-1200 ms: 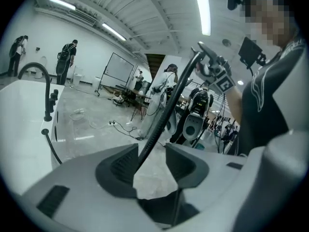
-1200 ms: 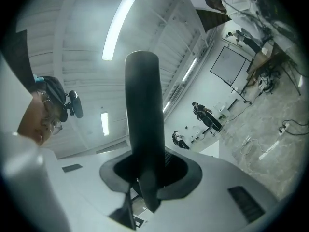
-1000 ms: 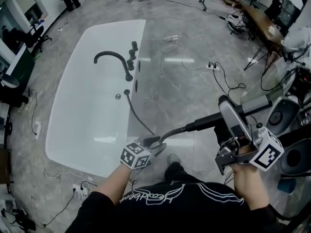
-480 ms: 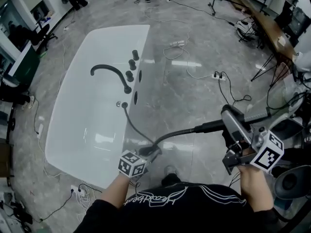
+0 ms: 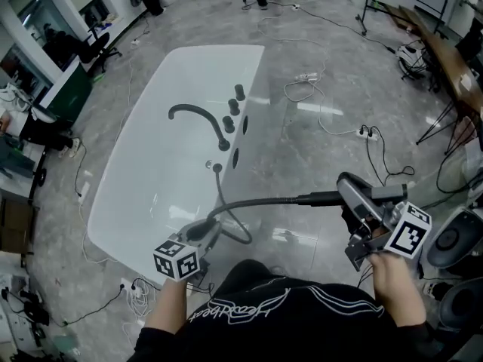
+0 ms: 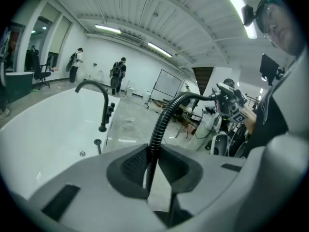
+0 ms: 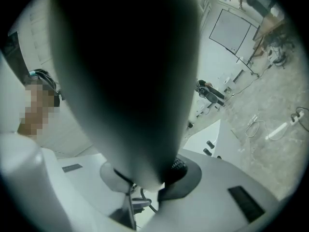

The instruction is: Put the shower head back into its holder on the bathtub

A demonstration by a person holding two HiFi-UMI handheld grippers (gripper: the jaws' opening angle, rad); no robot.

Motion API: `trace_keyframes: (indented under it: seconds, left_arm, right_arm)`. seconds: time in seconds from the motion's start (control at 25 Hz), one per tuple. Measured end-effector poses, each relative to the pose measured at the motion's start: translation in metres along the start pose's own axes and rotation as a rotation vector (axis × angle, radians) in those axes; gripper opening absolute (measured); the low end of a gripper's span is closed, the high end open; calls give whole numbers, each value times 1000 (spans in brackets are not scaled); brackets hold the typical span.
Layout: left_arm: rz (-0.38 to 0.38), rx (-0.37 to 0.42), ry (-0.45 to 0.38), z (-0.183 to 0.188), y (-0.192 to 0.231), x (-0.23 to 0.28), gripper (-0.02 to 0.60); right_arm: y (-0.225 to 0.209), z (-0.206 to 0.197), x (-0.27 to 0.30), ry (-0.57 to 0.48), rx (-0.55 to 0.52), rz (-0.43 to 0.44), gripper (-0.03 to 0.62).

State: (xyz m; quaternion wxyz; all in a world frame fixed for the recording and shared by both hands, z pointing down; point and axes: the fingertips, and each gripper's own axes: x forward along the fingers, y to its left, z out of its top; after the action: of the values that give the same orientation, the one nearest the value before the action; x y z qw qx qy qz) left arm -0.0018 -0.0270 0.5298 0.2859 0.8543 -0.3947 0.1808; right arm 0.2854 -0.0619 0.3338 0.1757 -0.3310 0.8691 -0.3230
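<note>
Grey floor point(image 5: 355, 59) with cables point(image 5: 364, 133), white bathtub point(image 5: 143, 172) — left fingers point(image 6: 126, 170) just closed on hose point(image 5: 264, 200), right fingers point(image 7: 186, 178) clamping shower head point(image 5: 356, 196).

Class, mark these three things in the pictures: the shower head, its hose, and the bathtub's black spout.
shower head point(image 5: 353, 193): head view, middle of its grey body.
hose point(image 5: 264, 200): head view, its level stretch.
spout point(image 5: 202, 112): head view, top of its arch.

left gripper point(image 5: 207, 230) just closed; right gripper point(image 5: 361, 223) clamped

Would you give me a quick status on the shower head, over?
Left tongs just closed on hose. Right tongs shut on shower head, off the tub. Nothing seen blocking.
</note>
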Motion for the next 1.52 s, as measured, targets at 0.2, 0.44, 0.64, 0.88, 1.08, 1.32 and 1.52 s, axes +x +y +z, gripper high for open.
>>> trace_keyframes:
  seconds: [0.2, 0.44, 0.64, 0.88, 1.08, 1.32, 1.52]
  left_arm:
    - [85, 20, -116, 55, 28, -34, 64]
    - [139, 138, -244, 144, 51, -66, 64]
    - [192, 239, -320, 226, 75, -92, 64]
    - [210, 358, -361, 301, 95, -104, 63]
    - [200, 440, -410, 359, 98, -113, 63]
    - [192, 532, -442, 415, 98, -115, 63]
    - [181, 563, -481, 450, 102, -104, 63]
  right_arm:
    - [-3, -4, 25, 14, 33, 64, 100]
    - [-2, 5, 69, 26, 37, 136, 100]
    - [12, 24, 120, 4, 32, 215, 100]
    - [26, 47, 163, -34, 17, 232, 100]
    - [41, 62, 189, -56, 15, 253, 100]
    - [57, 82, 212, -93, -4, 262, 100]
    - [53, 95, 226, -127, -30, 257, 100]
